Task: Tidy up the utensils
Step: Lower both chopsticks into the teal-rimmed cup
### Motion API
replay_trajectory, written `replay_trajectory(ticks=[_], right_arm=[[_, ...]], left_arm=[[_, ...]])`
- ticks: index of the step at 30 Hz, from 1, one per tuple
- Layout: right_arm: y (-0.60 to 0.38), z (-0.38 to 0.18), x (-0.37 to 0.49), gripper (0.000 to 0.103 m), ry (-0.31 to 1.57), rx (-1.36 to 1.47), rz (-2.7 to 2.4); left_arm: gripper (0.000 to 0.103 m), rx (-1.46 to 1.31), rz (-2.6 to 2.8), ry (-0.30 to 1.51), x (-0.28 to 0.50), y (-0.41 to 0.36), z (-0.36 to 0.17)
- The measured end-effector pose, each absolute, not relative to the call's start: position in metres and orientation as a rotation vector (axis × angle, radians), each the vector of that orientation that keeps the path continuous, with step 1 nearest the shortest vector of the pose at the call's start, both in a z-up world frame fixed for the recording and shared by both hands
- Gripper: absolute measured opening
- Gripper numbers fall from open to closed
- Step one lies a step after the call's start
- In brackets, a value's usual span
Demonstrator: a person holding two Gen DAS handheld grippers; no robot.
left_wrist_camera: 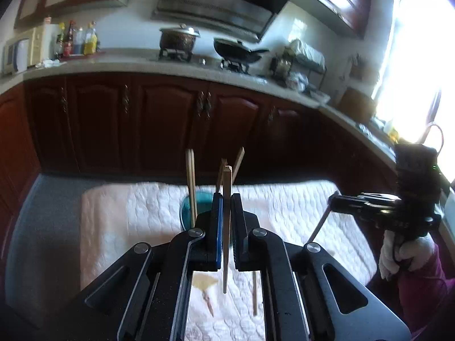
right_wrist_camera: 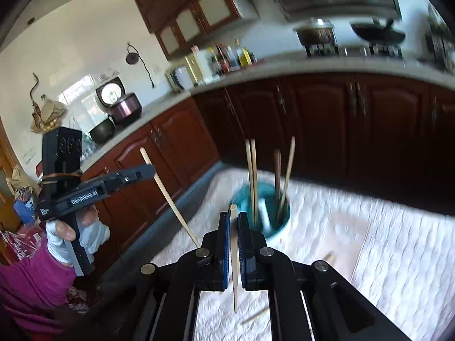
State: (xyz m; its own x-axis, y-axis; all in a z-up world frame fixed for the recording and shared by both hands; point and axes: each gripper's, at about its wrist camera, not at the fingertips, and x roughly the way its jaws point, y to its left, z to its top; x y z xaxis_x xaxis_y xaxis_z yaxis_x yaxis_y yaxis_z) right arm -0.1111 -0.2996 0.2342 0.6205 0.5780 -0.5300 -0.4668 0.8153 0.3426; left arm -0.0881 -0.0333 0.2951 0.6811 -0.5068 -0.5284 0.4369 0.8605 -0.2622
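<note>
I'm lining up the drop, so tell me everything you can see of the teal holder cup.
The teal holder cup is a round, open-topped container, glossy teal inside with a paler outer wall, probably plastic or ceramic. It stands upright on the white quilted cloth, ahead of both claws. About four wooden chopsticks stand in it, leaning on its rim. Motion blur hides finer detail, and neither claw touches it.

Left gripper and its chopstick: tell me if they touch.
Touching. In the left wrist view the left gripper is shut on the chopstick, which hangs upright between the jaws, clear of the cloth.

Teal cup [right_wrist_camera: 260, 199] motion-blurred; chopstick tips inside hidden.
</note>
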Motion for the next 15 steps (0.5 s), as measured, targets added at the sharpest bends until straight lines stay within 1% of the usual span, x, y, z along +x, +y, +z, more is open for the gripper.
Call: replay_trajectory(ticks=[4,7,11,15], right_arm=[[-0.298,0.267,-0.096,0.005,0.611,0.153,0.58],[-0.292,0.278,-0.08,0.005,0.583,0.123,0.545],[-0.284,0.283,-0.057,0.005,0.575,0.098,0.511],[-0.276,0.275,-0.035,0.005,0.595,0.077,0.491]], left_arm=[[0.004,-0.133,-0.486,0.591,-0.073,-0.028,0.309],[0.004,-0.136,-0.45,0.566,-0.059,-0.029,0.314],[0.004,-0.112,-0.403,0.552,-0.04,-0.036,0.308],[0.004,-0.095,-0.377,0.559,-0.02,-0.046,0.297]])
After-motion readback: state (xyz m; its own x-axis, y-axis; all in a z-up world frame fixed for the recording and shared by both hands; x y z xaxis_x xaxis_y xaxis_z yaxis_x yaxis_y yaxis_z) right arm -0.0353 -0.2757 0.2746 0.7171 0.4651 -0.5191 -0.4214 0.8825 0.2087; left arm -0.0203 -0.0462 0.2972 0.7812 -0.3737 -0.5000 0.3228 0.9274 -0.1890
